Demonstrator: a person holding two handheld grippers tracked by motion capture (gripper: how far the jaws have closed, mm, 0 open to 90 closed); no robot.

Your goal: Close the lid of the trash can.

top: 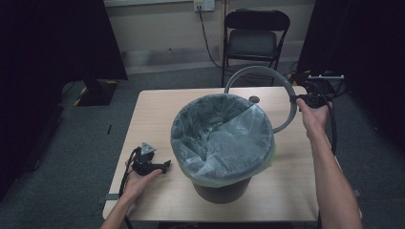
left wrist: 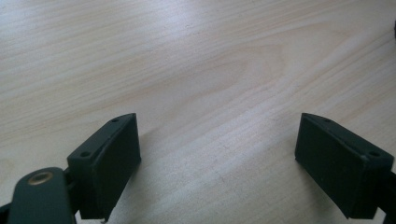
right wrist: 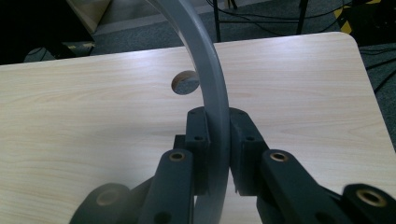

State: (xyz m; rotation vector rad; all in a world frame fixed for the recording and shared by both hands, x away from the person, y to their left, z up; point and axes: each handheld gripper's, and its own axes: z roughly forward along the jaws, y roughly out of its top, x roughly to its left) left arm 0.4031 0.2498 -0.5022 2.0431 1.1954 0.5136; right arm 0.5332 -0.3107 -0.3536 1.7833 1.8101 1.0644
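Pale wood-grain table [top: 157, 119] with rounded corners, standing on grey carpeted floor [top: 86, 143], with a small round cable hole [top: 254, 99] near the far edge. Near the middle, slightly toward the near edge, a dark waste bin [top: 220, 191] lined with a translucent plastic bag [top: 222, 133] whose rim folds over the bin's edge. At the near left corner, a hand [top: 138, 183] resting on the tabletop; elsewhere, bare board in the left gripper view, grain running across.

Lab/studio: black curtains [top: 43, 43], folding chair [top: 255, 38], floor cables [top: 210, 52].
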